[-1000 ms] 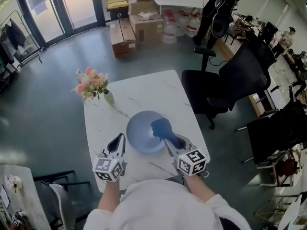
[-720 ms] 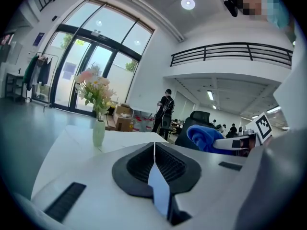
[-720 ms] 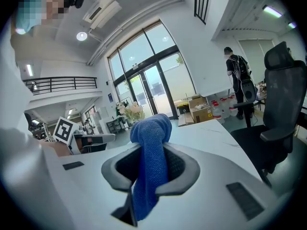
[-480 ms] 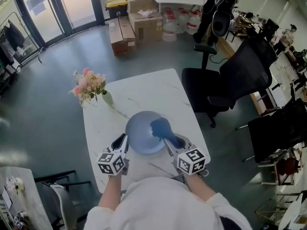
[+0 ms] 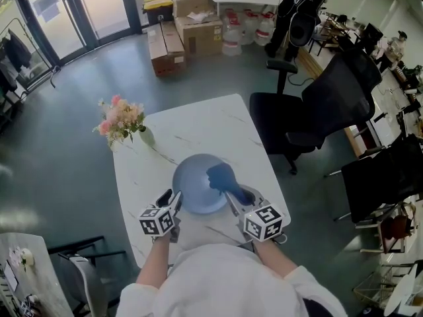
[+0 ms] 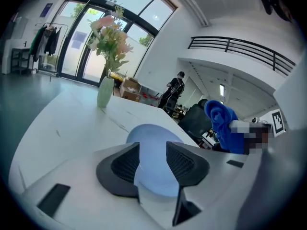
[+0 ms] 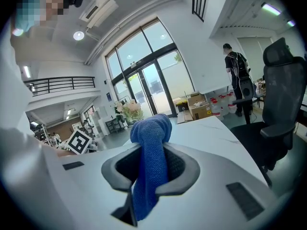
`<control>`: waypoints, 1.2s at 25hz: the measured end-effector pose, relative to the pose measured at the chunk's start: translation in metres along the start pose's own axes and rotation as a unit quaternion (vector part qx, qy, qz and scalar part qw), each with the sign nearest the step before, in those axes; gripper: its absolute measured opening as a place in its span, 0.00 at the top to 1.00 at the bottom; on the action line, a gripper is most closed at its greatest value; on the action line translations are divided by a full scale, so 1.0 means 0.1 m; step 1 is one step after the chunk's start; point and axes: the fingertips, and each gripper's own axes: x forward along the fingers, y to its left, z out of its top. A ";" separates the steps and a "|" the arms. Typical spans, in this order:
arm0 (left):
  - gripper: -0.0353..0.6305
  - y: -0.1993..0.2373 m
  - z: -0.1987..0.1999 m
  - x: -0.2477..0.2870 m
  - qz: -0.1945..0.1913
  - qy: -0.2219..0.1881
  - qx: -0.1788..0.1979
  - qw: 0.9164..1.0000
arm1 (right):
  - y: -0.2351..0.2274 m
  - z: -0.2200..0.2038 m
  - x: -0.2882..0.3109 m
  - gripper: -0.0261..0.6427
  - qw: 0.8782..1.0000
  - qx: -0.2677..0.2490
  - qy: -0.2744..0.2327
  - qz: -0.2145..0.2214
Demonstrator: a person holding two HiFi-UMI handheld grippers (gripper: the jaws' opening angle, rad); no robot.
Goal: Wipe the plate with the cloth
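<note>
Marble table (image 5: 198,131) bears blue plate (image 5: 192,183); grey floor (image 5: 59,150); boxes (image 5: 198,35) near doors (image 5: 109,8).

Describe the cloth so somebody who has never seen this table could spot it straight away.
Find the white marble-look table, then the pale blue plate near the person's edge of it. The cloth is the bunched wad over the plate's right side, pinched in the right hand-held gripper. It is a darker blue than the plate, and rumpled.
</note>
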 end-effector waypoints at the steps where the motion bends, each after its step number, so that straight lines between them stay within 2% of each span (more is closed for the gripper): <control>1: 0.69 0.03 -0.03 0.01 0.004 0.004 -0.006 1.000 | 0.00 0.00 0.00 0.82 1.000 0.000 0.001 0.000; 4: 0.64 0.10 -0.10 0.06 0.009 0.014 -0.024 1.000 | 0.00 0.00 0.01 0.82 1.000 0.001 0.002 -0.001; 10: 0.62 0.24 -0.24 0.19 0.019 0.038 -0.057 0.997 | -0.02 -0.02 0.03 0.82 1.000 0.004 0.006 -0.003; 14: 0.57 0.34 -0.37 0.28 0.037 0.058 -0.091 0.993 | -0.05 -0.03 0.02 0.82 1.000 0.007 0.006 -0.007; 19: 0.56 0.35 -0.45 0.35 0.030 0.062 -0.133 0.989 | -0.06 -0.05 0.02 0.82 1.000 0.009 0.007 -0.007; 25: 0.56 0.38 -0.60 0.43 0.022 0.089 -0.152 0.984 | -0.09 -0.07 0.01 0.82 1.000 0.011 0.007 -0.008; 28: 0.57 0.41 -0.64 0.45 0.026 0.107 -0.142 0.984 | -0.10 -0.08 0.01 0.82 1.000 0.013 0.009 -0.009; 30: 0.63 0.43 -0.66 0.45 0.033 0.115 -0.132 0.984 | -0.11 -0.10 0.00 0.82 1.000 0.014 0.009 -0.009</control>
